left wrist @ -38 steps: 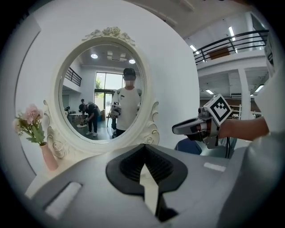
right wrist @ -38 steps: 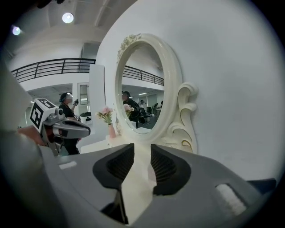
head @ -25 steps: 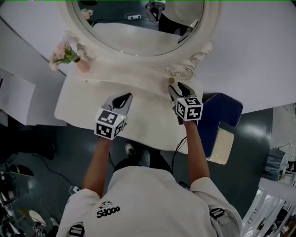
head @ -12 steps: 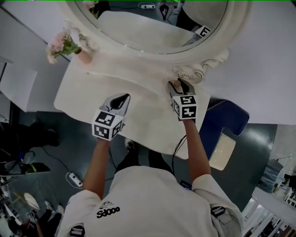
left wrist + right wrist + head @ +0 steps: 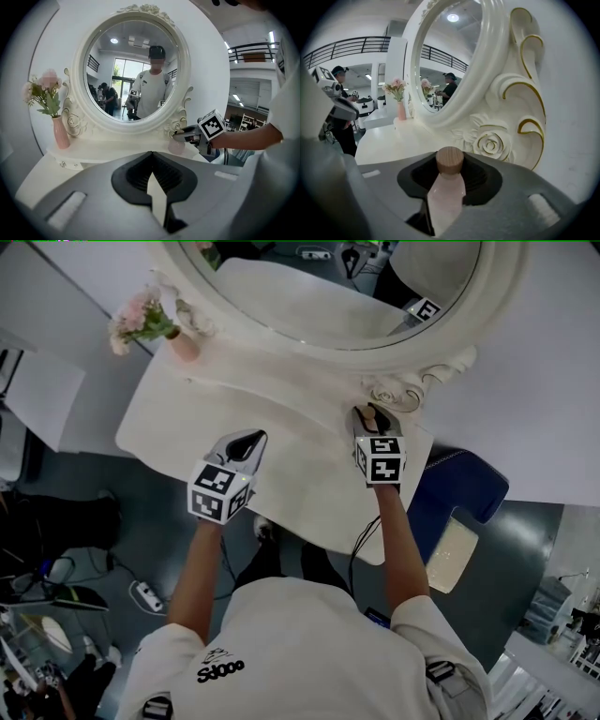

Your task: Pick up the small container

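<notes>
The right gripper (image 5: 449, 180) is closing on the small container (image 5: 446, 197), pads against its pink sides, wooden cap (image 5: 450, 161) poking above the jaws, just short of the mirror frame's carved rose (image 5: 490, 143). The left gripper (image 5: 151, 161) is clenched and empty. The shirt print (image 5: 220, 668) reads roughly "Sdooo".

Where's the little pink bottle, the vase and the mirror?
Bottle (image 5: 446, 190): right gripper view, on its pink body.
Vase (image 5: 61, 133): left gripper view, on its pink body.
Mirror (image 5: 133, 70): left gripper view, on the glass.
</notes>
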{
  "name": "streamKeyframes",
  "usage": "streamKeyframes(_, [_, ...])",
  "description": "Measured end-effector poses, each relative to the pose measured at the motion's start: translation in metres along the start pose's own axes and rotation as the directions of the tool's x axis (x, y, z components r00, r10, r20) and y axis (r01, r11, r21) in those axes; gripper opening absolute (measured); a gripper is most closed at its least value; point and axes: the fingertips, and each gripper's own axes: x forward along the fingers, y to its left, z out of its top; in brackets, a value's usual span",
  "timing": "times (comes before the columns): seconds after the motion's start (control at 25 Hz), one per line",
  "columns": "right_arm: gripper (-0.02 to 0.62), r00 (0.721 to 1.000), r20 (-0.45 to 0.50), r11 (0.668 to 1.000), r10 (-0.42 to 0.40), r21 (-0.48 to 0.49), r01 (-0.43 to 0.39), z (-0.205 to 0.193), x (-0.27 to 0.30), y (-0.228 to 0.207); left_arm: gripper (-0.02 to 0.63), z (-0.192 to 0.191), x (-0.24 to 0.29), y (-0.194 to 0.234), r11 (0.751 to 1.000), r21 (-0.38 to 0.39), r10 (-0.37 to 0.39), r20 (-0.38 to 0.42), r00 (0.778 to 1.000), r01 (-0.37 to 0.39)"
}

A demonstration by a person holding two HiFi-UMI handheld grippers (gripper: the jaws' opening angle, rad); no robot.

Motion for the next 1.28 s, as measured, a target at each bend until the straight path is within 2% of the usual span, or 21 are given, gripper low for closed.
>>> streamKeyframes(0.28, [0.130,0.999,0.033,0.998,0.029,-0.050,-0.027,0.027,-0.036,0.024,0.020,0.011,-0.024,0.003,1.000,0.008,0.026,0.046,0.999,-0.026])
streamKeyframes(0.48, [0.130,0.998,0.049,0.996,0.028,-0.080,-0.024,0.056,-0.063,0.034,0.020,0.038,-0.046,0.007,0.998,0.031,0.053,0.117,0.992,-0.057])
streamKeyframes(0.84, [0.130,0.986,0.149,0.995,0.079,-0.065,-0.070,0.118,-0.118,0.058,0.020,0.089,-0.082,0.012,0.988,0.110,0.076,0.242,0.967,-0.105])
streamKeyframes(1.04, [0.130,0.970,0.213,0.985,0.115,-0.150,-0.084,0.152,-0.147,0.078,0.020,0.112,-0.099,0.009,0.983,0.146,0.067,0.299,0.952,-0.115])
streamKeyframes(1.28, [0.130,0.950,0.274,0.978,0.151,-0.179,-0.104,0.180,-0.170,0.096,0.020,0.134,-0.115,0.007,0.974,0.188,0.050,0.357,0.933,-0.125])
